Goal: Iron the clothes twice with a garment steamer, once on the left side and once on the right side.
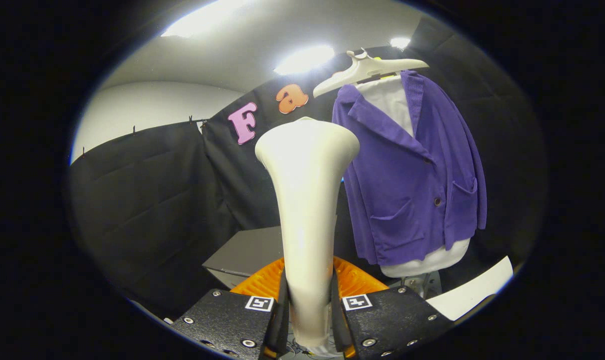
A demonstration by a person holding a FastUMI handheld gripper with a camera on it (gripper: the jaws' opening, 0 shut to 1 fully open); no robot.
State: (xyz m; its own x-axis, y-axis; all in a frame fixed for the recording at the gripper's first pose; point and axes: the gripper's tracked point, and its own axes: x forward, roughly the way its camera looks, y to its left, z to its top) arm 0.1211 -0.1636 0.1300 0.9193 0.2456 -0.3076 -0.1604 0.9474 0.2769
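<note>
Our tool (308, 310) is clamped on the garment steamer (306, 200), whose flared head hides part of the purple jacket (412, 190) hanging beyond, right of the fingers.

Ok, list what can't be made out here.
- Steamer front face: turned away in the gripper view; steam holes hidden.
- Steamer base: sunk between the fingers of the gripper, which presses on it.
- Jacket left edge: behind the steamer head.
- Jacket back: faces away.
- Orange thing: mostly behind fingers and steamer.
</note>
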